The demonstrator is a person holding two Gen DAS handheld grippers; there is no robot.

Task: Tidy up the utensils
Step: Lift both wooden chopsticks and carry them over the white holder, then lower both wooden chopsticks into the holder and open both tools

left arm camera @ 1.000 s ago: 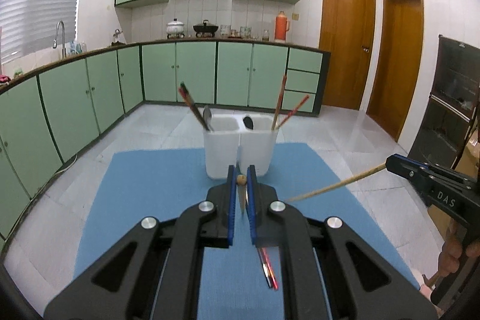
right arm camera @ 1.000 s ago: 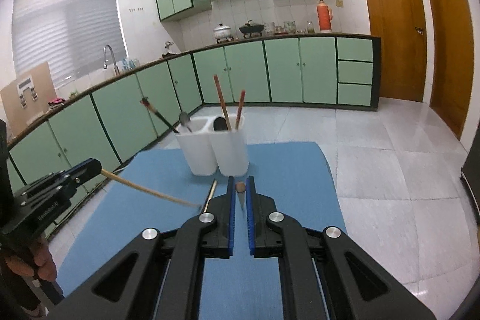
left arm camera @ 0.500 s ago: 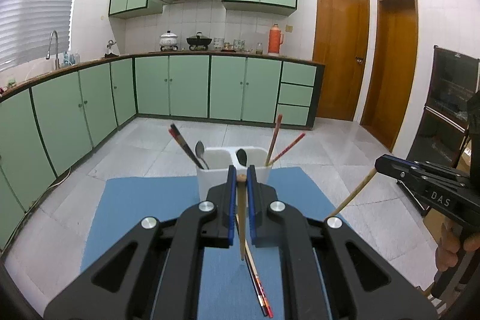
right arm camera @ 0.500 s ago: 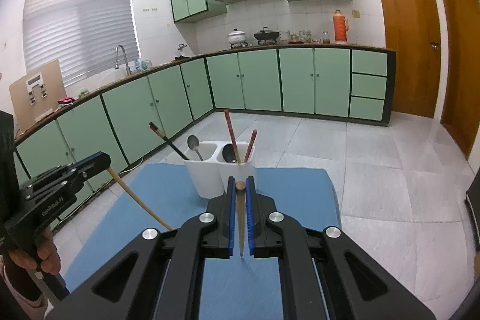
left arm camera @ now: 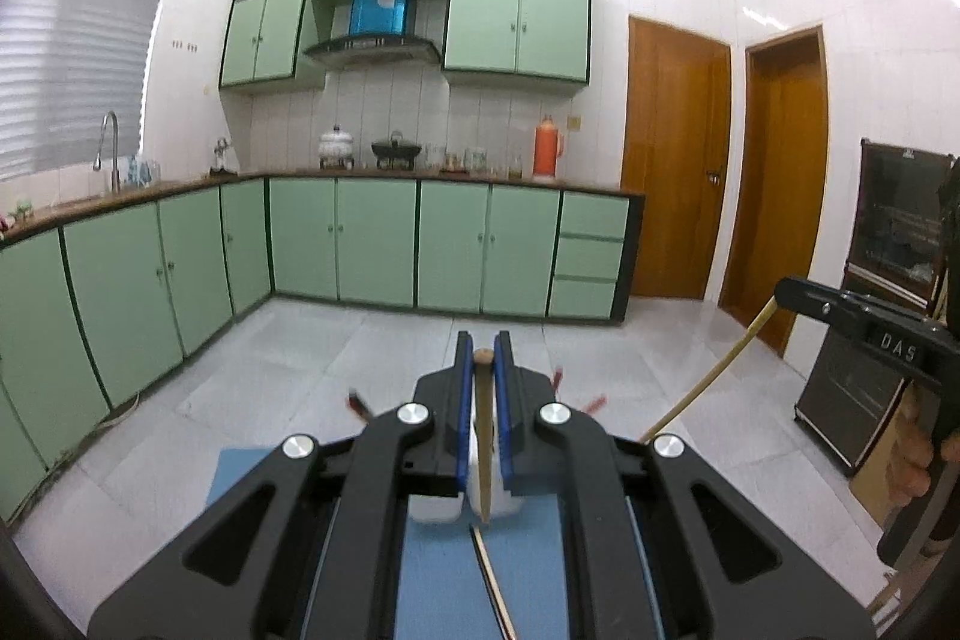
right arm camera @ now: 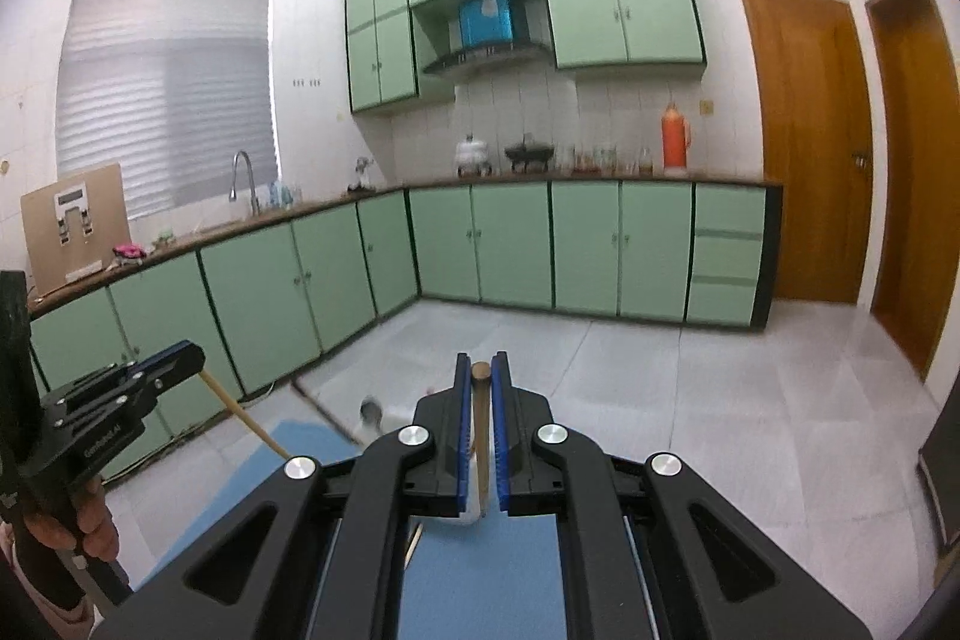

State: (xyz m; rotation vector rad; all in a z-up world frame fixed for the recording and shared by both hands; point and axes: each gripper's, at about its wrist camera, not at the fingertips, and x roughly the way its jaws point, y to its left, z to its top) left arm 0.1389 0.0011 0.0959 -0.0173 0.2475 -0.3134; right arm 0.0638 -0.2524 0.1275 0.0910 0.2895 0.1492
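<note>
My left gripper (left arm camera: 482, 341) is shut on a pale wooden chopstick (left arm camera: 483, 436) that hangs down between its blue pads. The right gripper (right arm camera: 480, 361) is shut on a second wooden chopstick (right arm camera: 480, 442), also hanging tip down. Each gripper shows in the other's view: the right gripper (left arm camera: 798, 293) with its slanting chopstick (left arm camera: 702, 388), the left gripper (right arm camera: 180, 361) with its chopstick (right arm camera: 240, 412). The white utensil holder (left arm camera: 435, 511) stands on the blue mat (left arm camera: 432, 580), mostly hidden behind the fingers. A spoon (right arm camera: 371, 409) and a dark chopstick (right arm camera: 321, 409) stick out of it.
A loose chopstick (left arm camera: 492, 580) lies on the mat below the left gripper. Green base cabinets (left arm camera: 336, 244) run along the left and far walls. A dark appliance (left arm camera: 888, 292) stands at the right, and a person's hand (right arm camera: 84, 520) holds the left gripper.
Both grippers have risen and tilted upward with their chopsticks. The holder has sunk in both views to behind the fingers. The chopsticks swung from slanted to hanging down.
</note>
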